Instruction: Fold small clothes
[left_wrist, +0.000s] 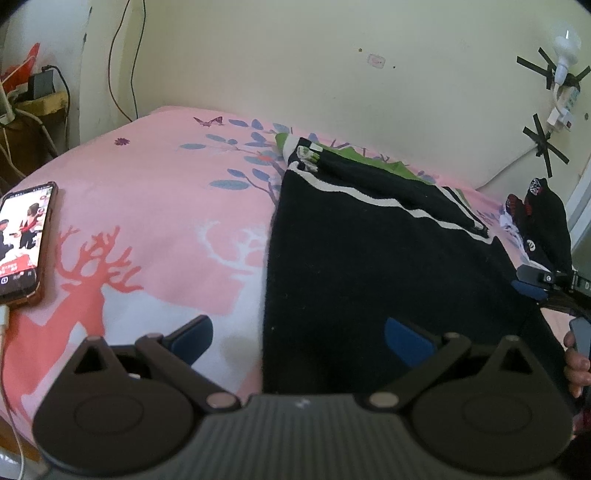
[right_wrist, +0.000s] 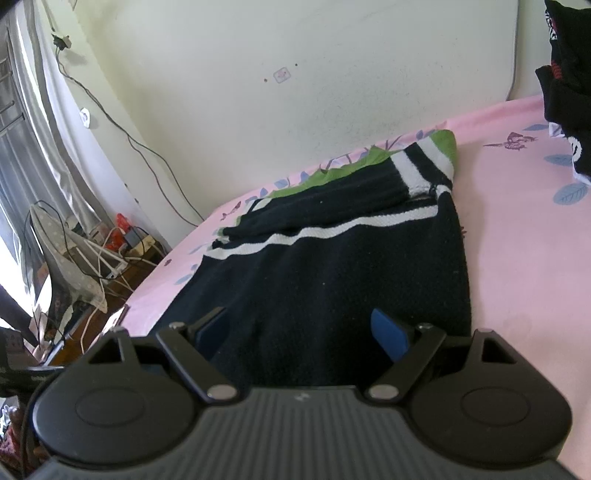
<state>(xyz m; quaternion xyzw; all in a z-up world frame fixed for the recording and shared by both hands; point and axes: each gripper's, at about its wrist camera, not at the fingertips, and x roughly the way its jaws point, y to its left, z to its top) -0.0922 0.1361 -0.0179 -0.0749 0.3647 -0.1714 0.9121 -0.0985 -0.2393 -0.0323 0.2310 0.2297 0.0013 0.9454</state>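
Both the left gripper (left_wrist: 299, 339) and right gripper (right_wrist: 301, 332) gape empty; the sweater (right_wrist: 332, 266) stretches toward 12 o'clock, nearer the right

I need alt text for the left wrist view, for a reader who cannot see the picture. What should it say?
A black garment with white stripes lies spread on a pink bed sheet with a deer print, with the open left gripper over its near left edge. A lit smartphone lies at the left edge, and the right gripper enters from the right.
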